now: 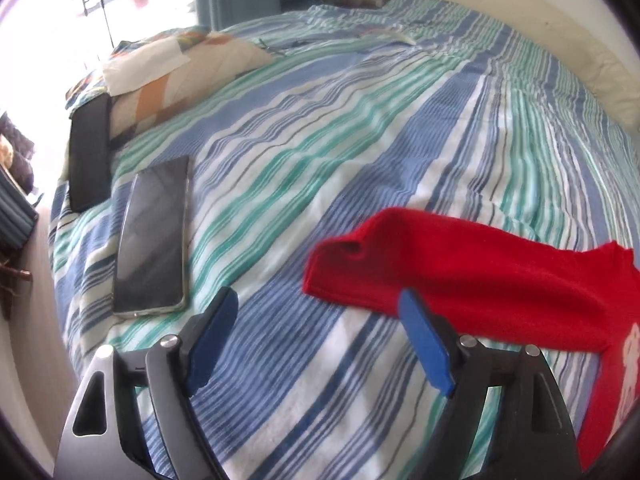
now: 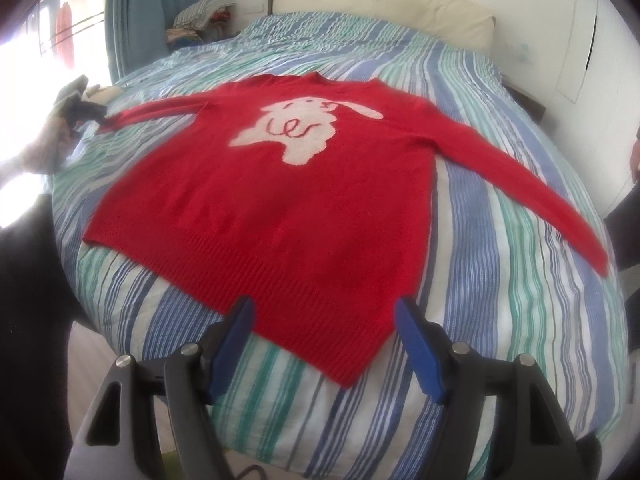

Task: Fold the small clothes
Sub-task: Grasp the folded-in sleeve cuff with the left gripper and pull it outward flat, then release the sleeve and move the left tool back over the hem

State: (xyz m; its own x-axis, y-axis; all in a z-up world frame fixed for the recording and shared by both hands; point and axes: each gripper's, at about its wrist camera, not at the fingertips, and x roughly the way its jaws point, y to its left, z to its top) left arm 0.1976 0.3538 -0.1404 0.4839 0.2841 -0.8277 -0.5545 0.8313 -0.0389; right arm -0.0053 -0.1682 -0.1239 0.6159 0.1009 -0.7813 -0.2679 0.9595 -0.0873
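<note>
— Red knit, that sweater (image 2: 288,200); where does it lie?

— Flat on the striped bedspread (image 2: 500,280), front up, with a white animal figure (image 2: 308,128) on the chest. Both sleeves are spread out to the sides, and the ribbed hem is nearest the right wrist camera.

— How does the right gripper (image 2: 324,316) stand?

— Angled down over the near edge of the bed, its blue fingers (image 2: 416,340) well apart. The hem's corner shows in the gap between them, but the pads don't press on it; it holds nothing.

— And the left gripper (image 1: 316,312)?

— Also tilted down at the bed, out by the end of the sweater's sleeve (image 1: 440,272). Its jaws stand wide. One blue finger (image 1: 424,344) overlaps the cuff's edge in the left wrist view; whether it touches the knit I can't tell. Only bedspread shows between the fingers, so nothing is gripped.

— Anything else beside it?

— Two phones (image 1: 154,240) lie on the cover, one against a patterned pillow (image 1: 192,68). In the right wrist view, the hand (image 2: 48,140) carrying the left gripper shows at the sleeve's tip.
</note>
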